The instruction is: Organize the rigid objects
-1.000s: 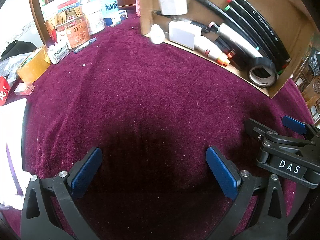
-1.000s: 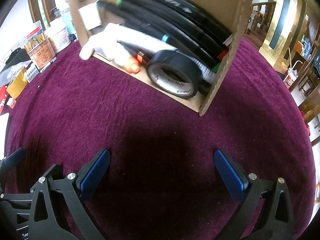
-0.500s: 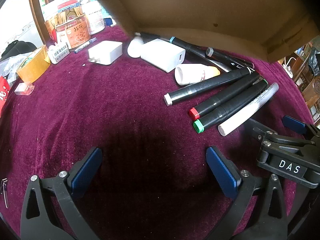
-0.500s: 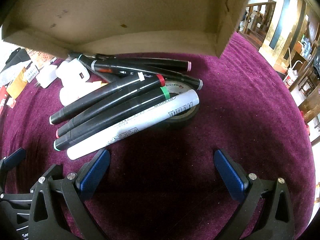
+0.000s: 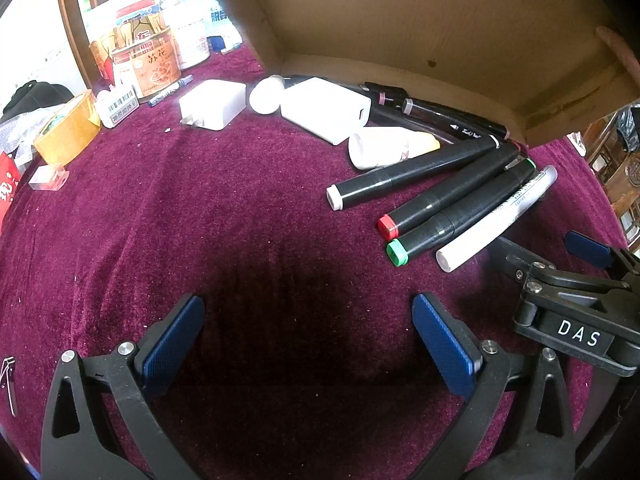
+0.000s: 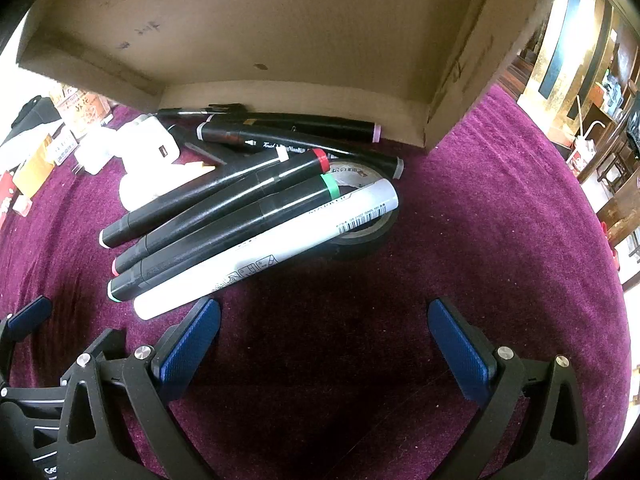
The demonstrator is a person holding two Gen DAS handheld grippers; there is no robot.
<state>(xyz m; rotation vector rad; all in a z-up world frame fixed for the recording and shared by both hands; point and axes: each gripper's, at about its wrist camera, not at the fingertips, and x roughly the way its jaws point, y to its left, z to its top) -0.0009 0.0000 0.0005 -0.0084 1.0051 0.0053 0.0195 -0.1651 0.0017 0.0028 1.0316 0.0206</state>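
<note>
Markers (image 6: 256, 216) are lying heaped on the purple cloth (image 6: 480, 240) under the tipped cardboard box (image 6: 280, 32), the white marker (image 6: 280, 244) resting across a black tape roll (image 6: 368, 224). I am holding my left gripper (image 5: 308, 340) and right gripper (image 6: 324, 344) wide apart, gripping nothing.

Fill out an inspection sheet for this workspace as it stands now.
Surface: maroon velvet cloth, lint-specked.
Job's things: cardboard box tipped, open side facing the cameras; markers spilled in front, white marker lying partly across the black tape roll; two white chargers; small white bottle.
Clutter: tan tape roll, printed tin, far left.
Grippers: left tongs and right tongs open, empty.
Cables: nothing seen.
Surroundings: wooden furniture at right.
</note>
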